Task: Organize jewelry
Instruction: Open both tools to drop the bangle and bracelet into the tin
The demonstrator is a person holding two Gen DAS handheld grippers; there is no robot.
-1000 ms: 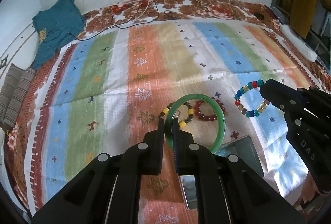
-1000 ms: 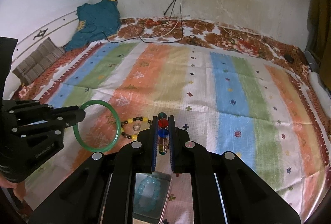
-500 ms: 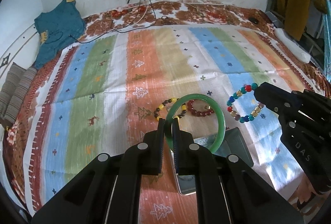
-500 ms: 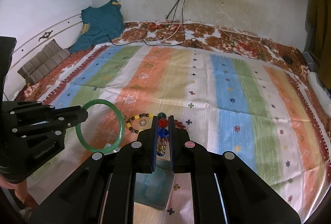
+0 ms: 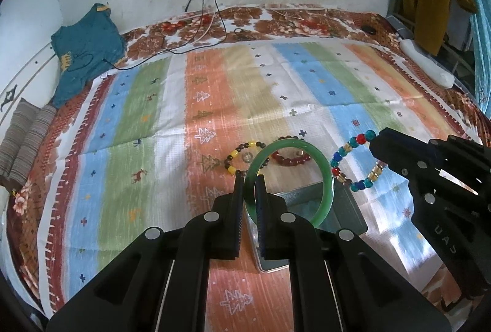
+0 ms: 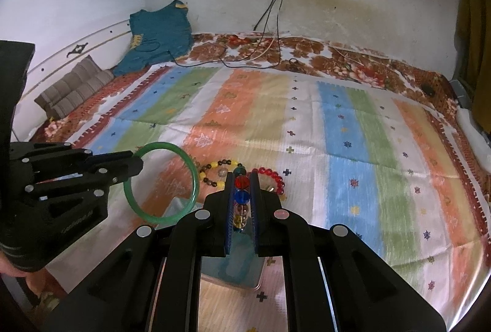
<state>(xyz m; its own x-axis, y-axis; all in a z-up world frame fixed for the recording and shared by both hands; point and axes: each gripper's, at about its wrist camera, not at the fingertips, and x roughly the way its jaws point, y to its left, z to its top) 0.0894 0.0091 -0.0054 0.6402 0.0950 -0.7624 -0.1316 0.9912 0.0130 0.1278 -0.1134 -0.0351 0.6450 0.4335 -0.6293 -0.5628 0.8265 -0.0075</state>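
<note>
1. Striped bedsheet (image 5: pixel 147 129) covers a bed against a stained white wall; teal shirt (image 5: pixel 86 46) and charger cables (image 5: pixel 208 9) at the far side.
2. Left tongs (image 5: pixel 250 178) pressed onto the rim of a green bangle (image 5: pixel 328 178), held clear of the bed, ring tilted and extending to the right of the tongs.
3. Right tongs (image 6: pixel 242 178) pinching a multicolour bead bracelet (image 5: pixel 356 166); in the right wrist view the beads stack edge-on between the pads, in the left wrist view the loop hangs out to the left of those tongs.
4. Grey metal tray (image 5: pixel 346 206) lies on the bed right under and just beyond both sets of tongs; a pale turquoise bracelet (image 6: pixel 236 267) seems to sit in it, partly hidden.
5. Yellow-and-brown bracelet (image 5: pixel 242 157) and dark red bracelet (image 5: pixel 291 157) lie flat on the sheet just past the tray's far edge, side by side.
6. Key relation: tray is below and slightly nearer than both held pieces. Bangle hangs over the tray's left-centre part; bead loop sits near its right edge. Left tongs look better placed.
7. Judgement: likely step is lowering both into the tray; two loose bracelets not yet collected.
8. Risk: bangle could roll or clink off the tray rim if let go tilted.
</note>
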